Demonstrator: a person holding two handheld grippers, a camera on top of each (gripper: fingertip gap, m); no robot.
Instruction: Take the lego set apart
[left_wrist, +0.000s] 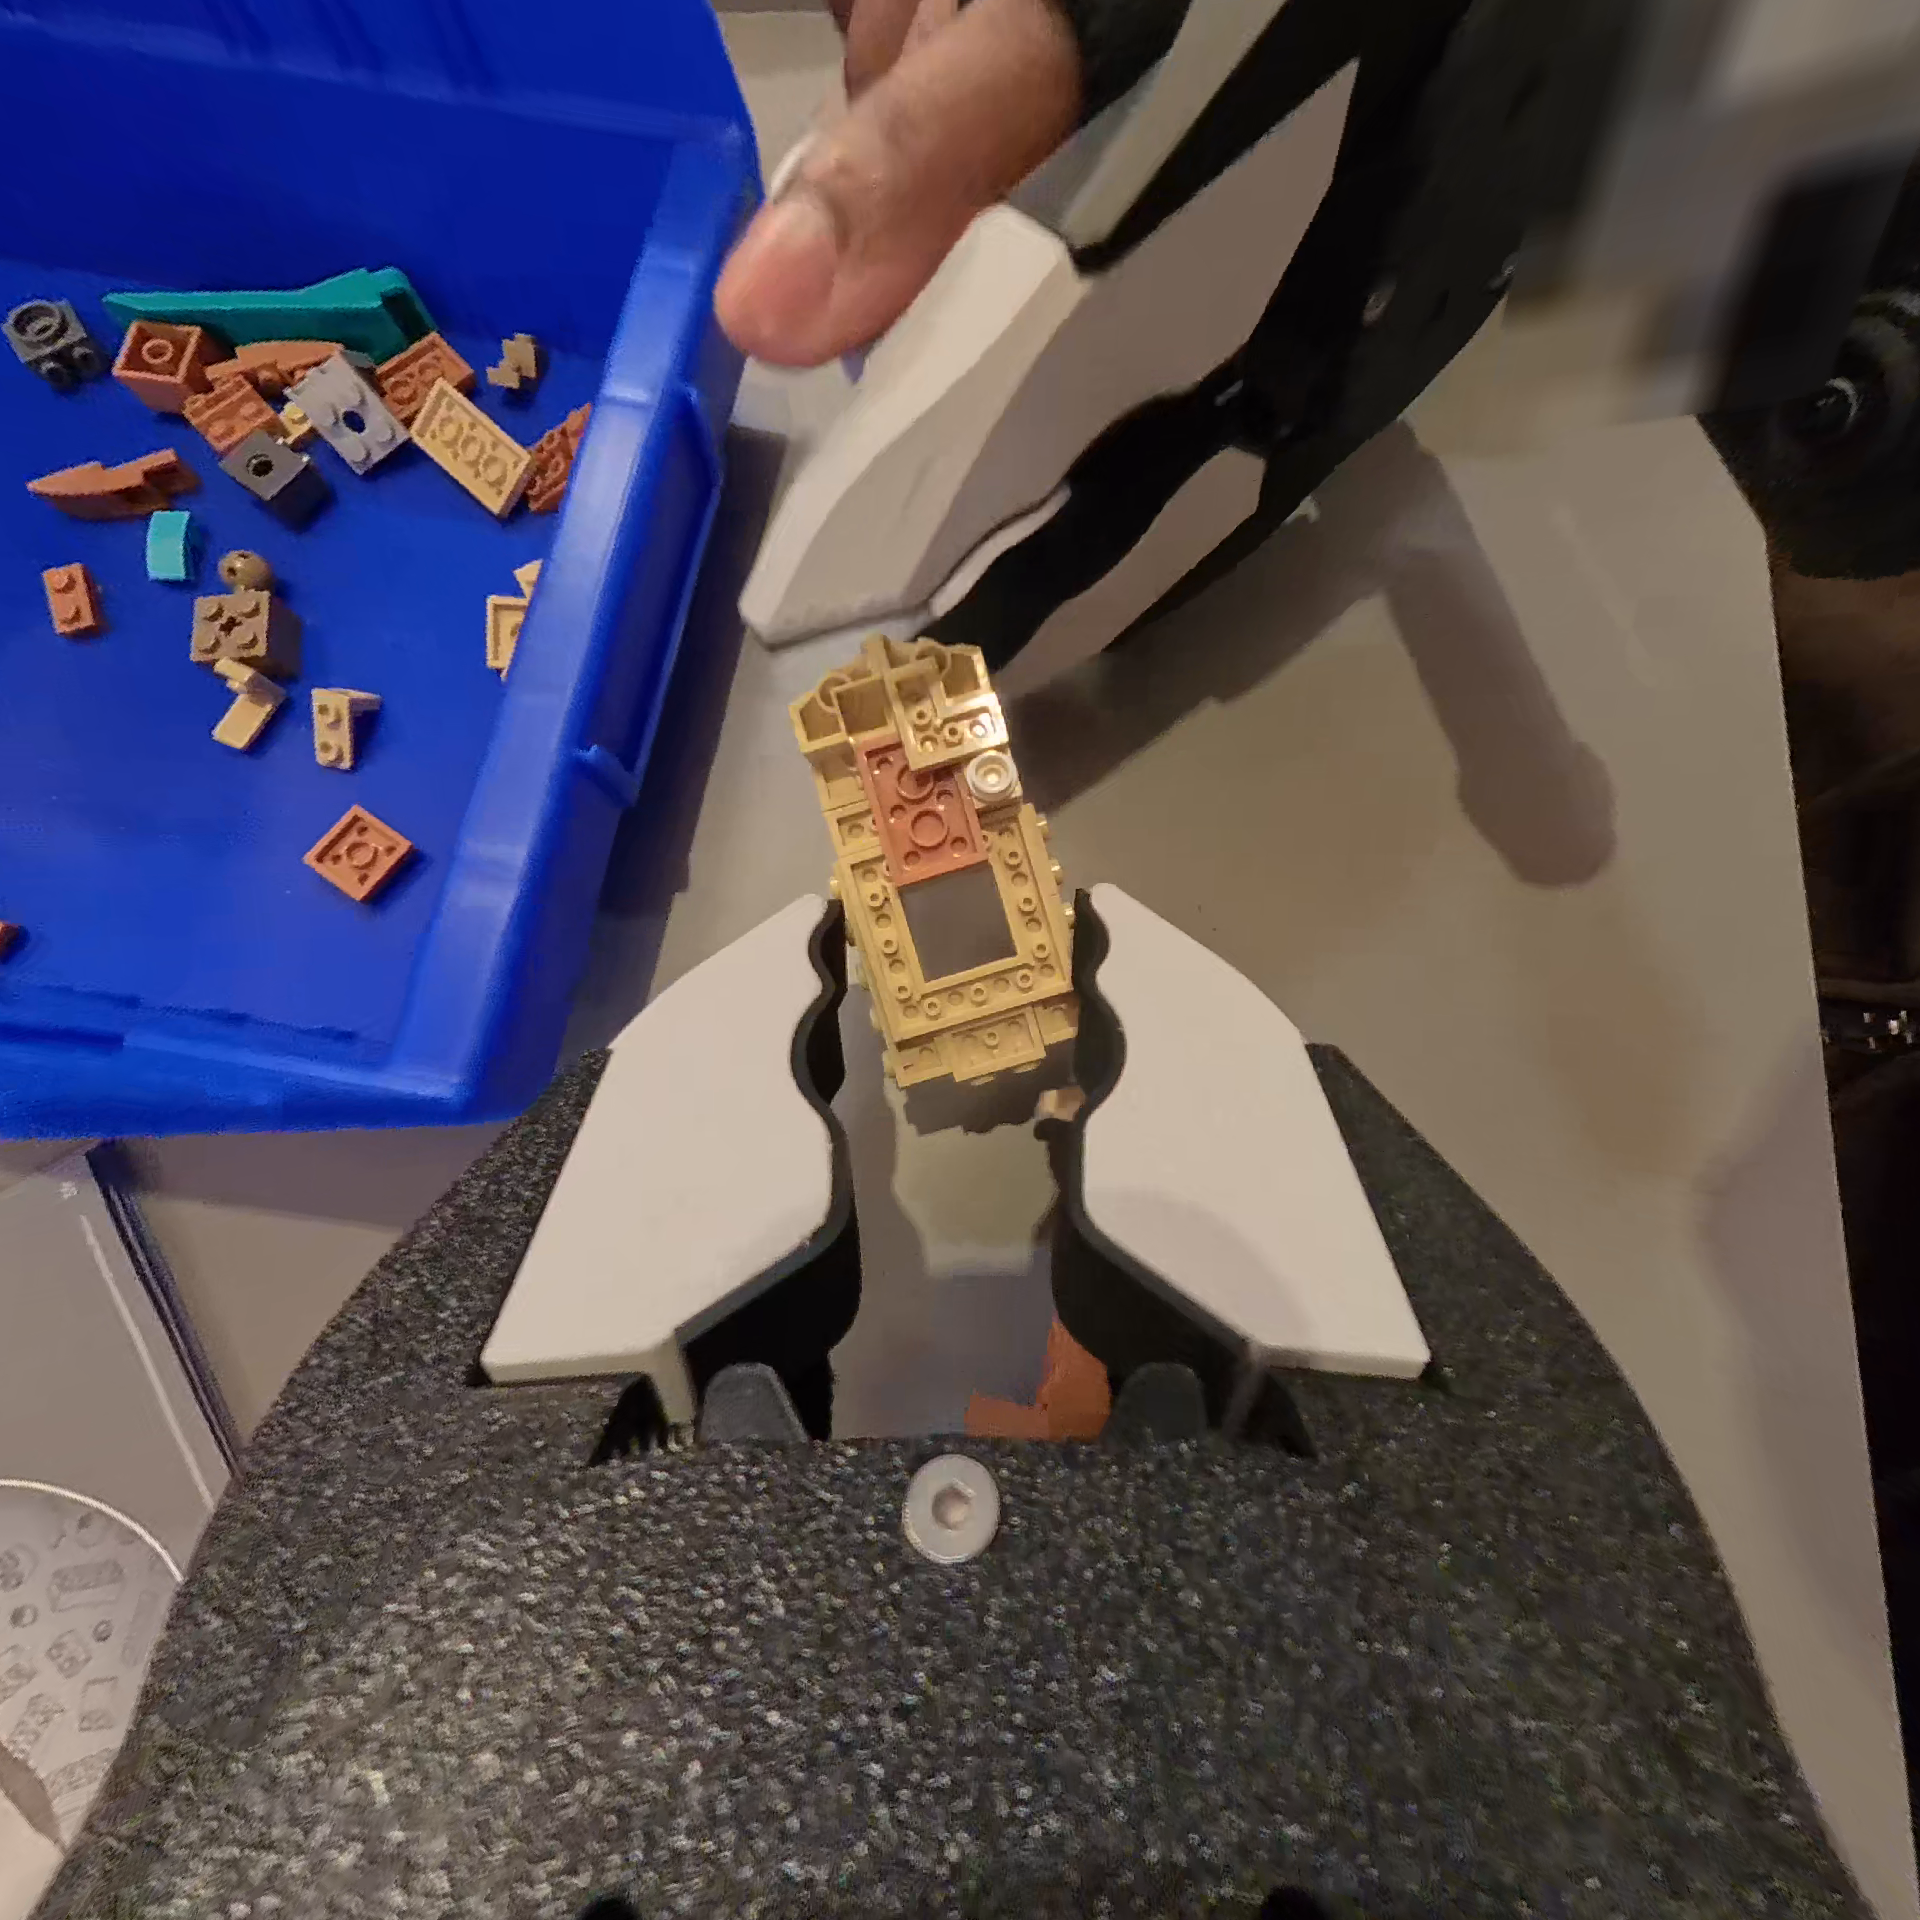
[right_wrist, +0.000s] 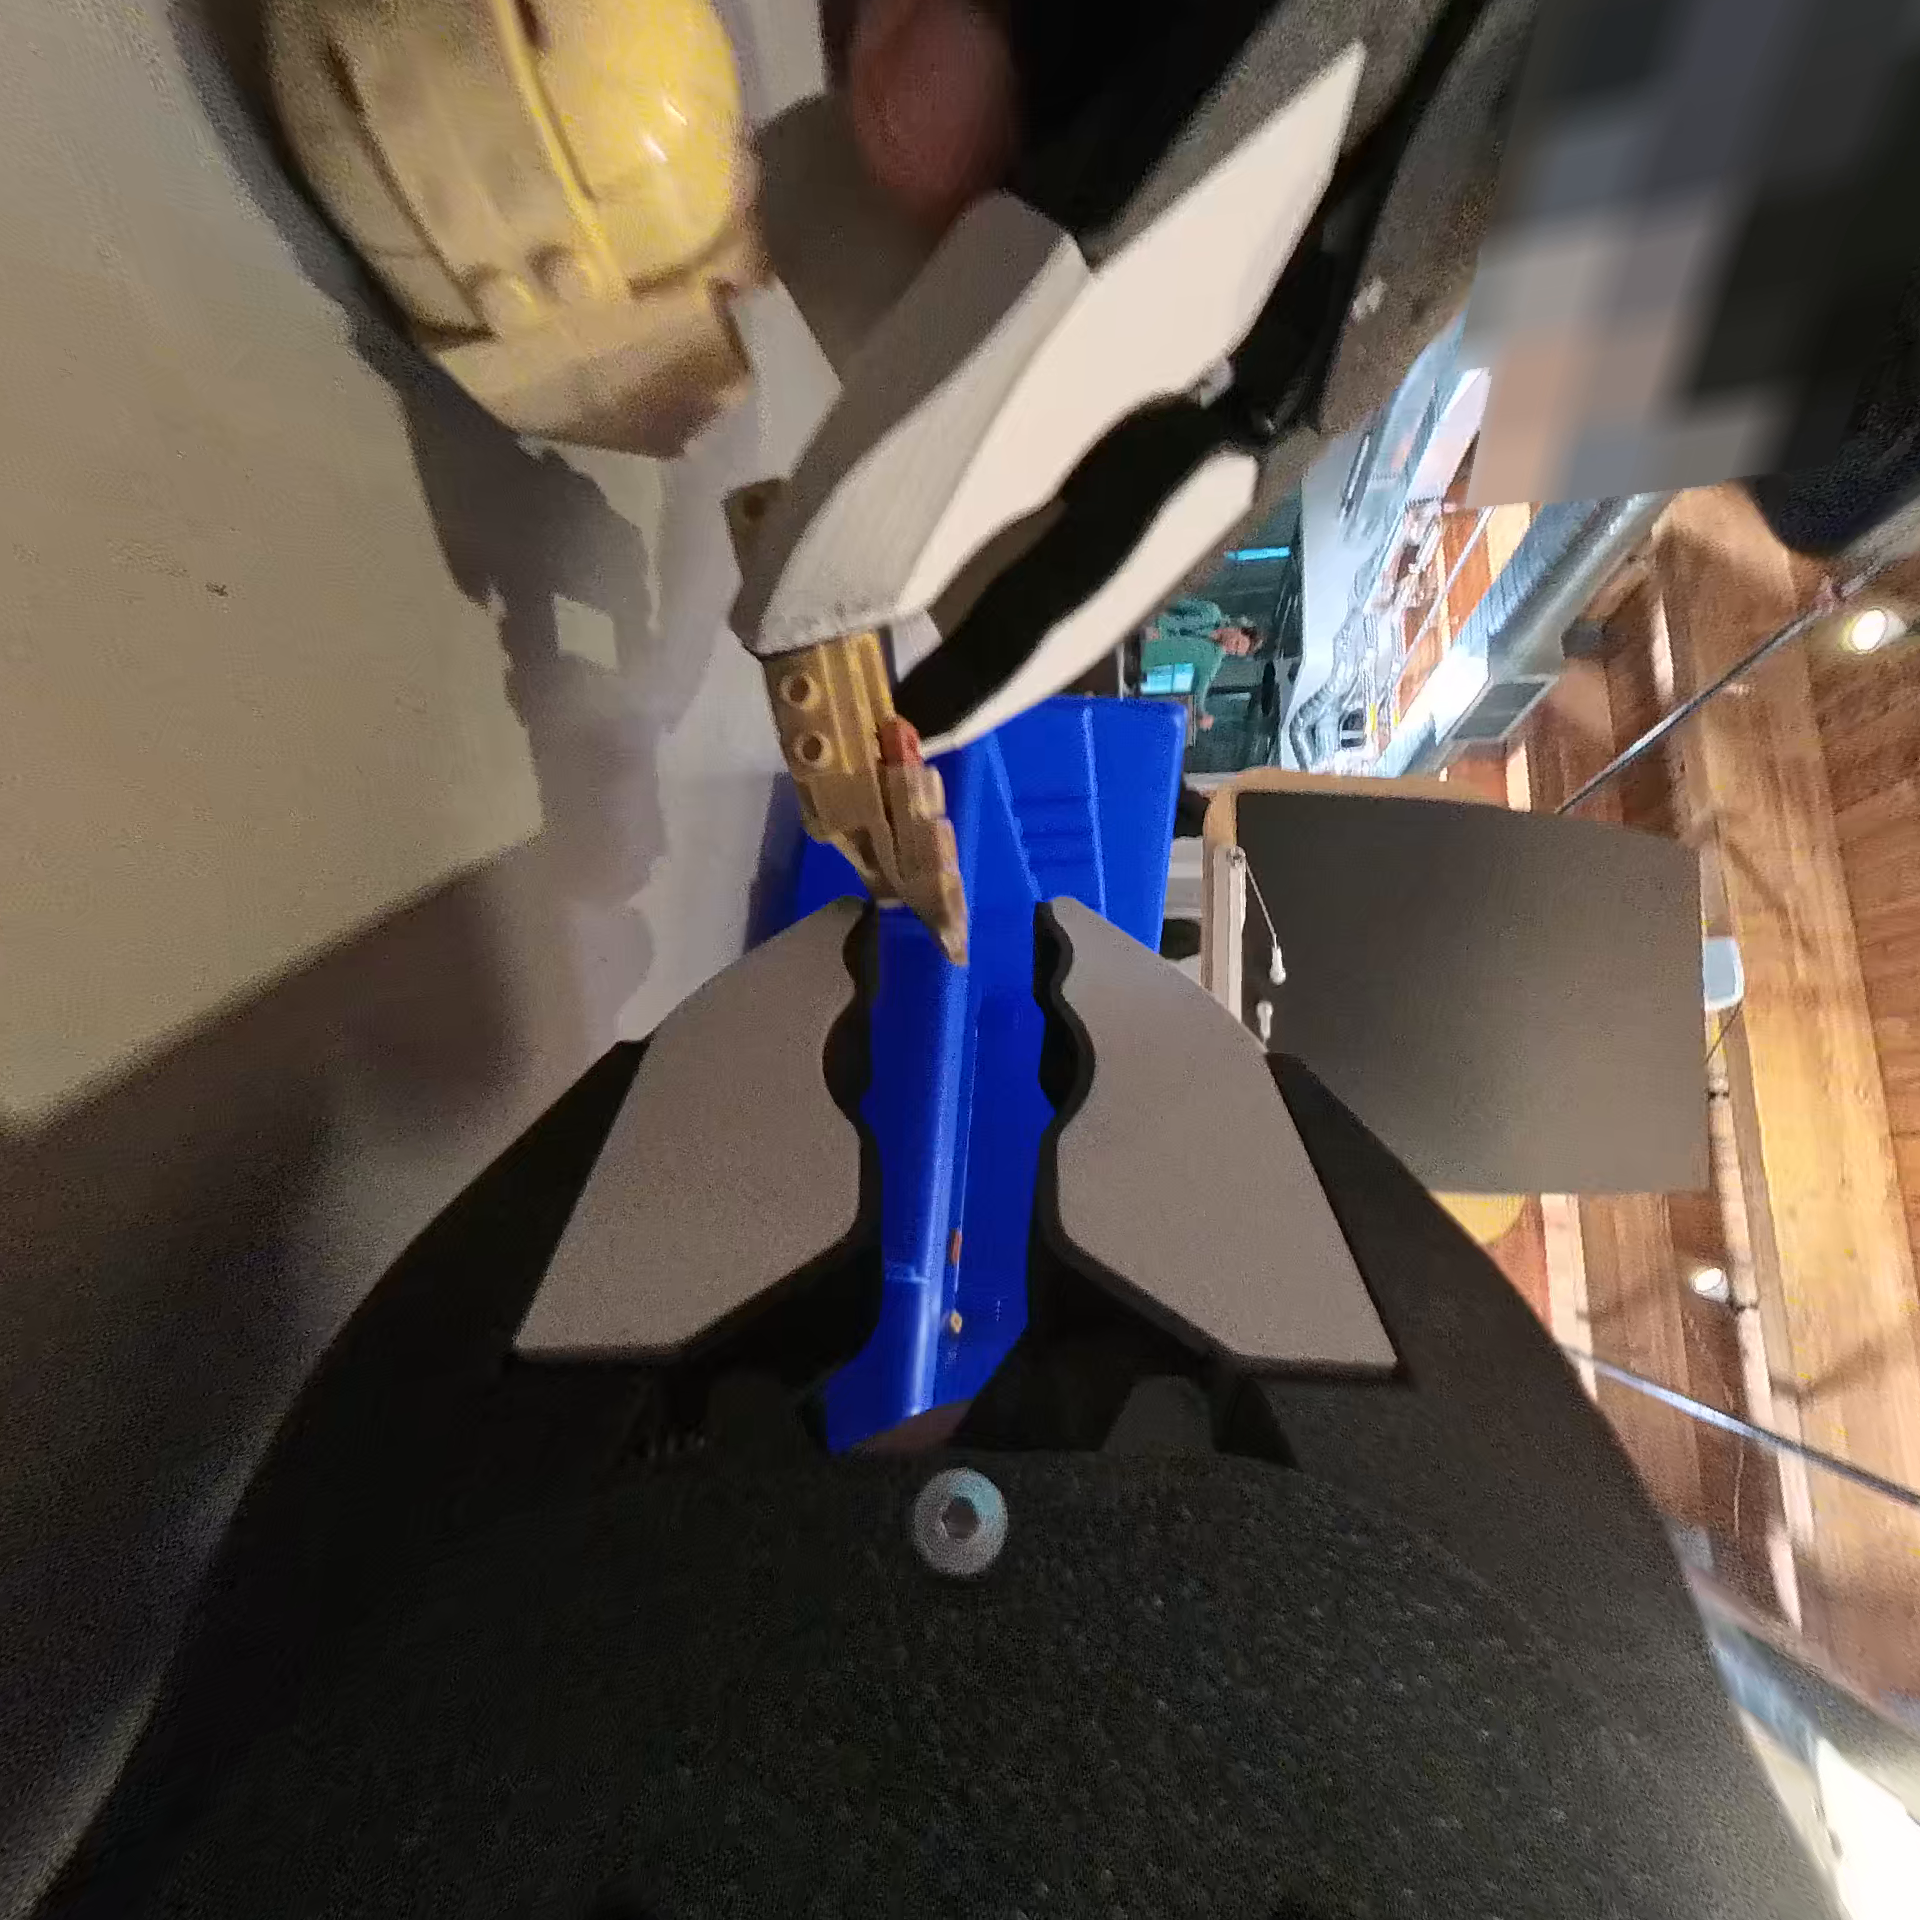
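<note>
Left gripper pinches a tan brick model between its two pads, which press on the model's lower flanks so that the build stands out beyond the fingertips, tilted a little, above the grey table. Taking that model as the landmark, the largest thing near it is the blue bin, which sits to its left on the table and holds loose bricks in brown, tan, grey and teal, scattered over the bin floor. Beyond the model and just above its far end hangs the right gripper, a black body with pale fingers, a person's hand resting on it near the bin's far corner. In its own view the right gripper has its fingers spread apart with the blue bin showing through the gap; the pointed tip of the model reaches down to the mouth of that gap, close by the left pad, and neither pad presses on it. On the model itself a reddish-brown plate lies across the middle, a dark square opening sits below that plate, and a small white round stud sticks to the right edge beside the plate.
</note>
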